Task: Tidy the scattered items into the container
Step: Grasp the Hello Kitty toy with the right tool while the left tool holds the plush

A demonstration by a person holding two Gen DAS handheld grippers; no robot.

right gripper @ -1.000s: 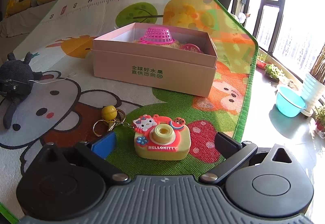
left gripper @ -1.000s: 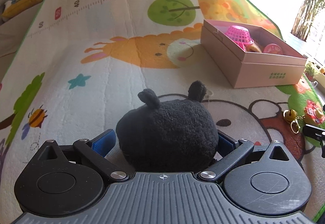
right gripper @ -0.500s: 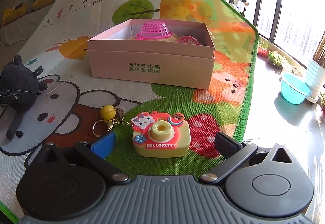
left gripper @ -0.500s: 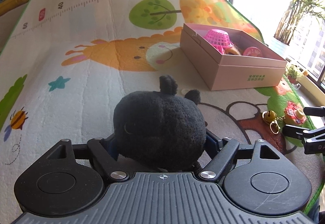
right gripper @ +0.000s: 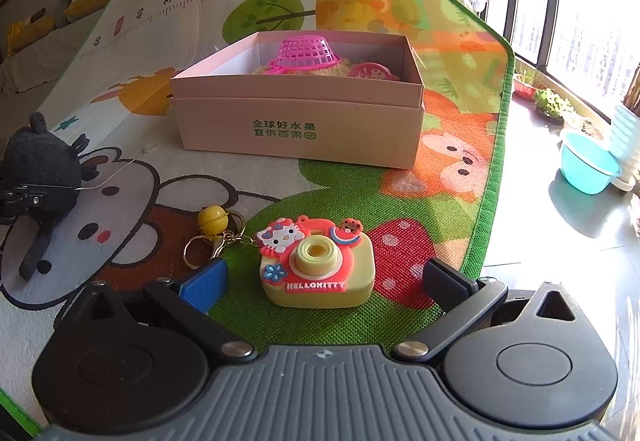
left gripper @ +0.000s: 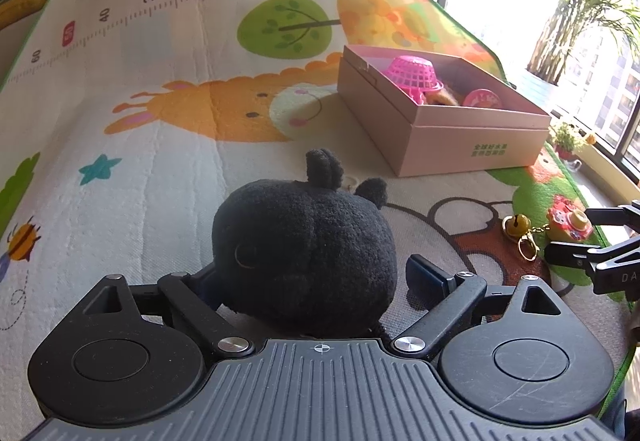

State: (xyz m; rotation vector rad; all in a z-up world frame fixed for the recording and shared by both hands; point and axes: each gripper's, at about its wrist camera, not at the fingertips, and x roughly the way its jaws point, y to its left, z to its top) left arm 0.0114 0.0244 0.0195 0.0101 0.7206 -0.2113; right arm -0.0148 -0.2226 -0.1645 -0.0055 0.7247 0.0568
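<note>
Black plush toy (left gripper: 306, 253) on the play mat (left gripper: 160, 121), between opening jaws
Left gripper (left gripper: 316, 281) is spreading, its right pad clear of the plush; right gripper (right gripper: 320, 281) stands wide around the toy camera (right gripper: 318, 269) (untouched), near the pink box (right gripper: 300, 129).

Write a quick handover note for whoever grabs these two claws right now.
Left claw: jaws opening around the black plush toy on the play mat; right pad clear of it, so no grip.
Right claw: open, straddling the toy camera, not touching it.
Done: pink basket and a round pink toy are in the cardboard box.
Left: plush, camera and its yellow bell keychain.
</note>
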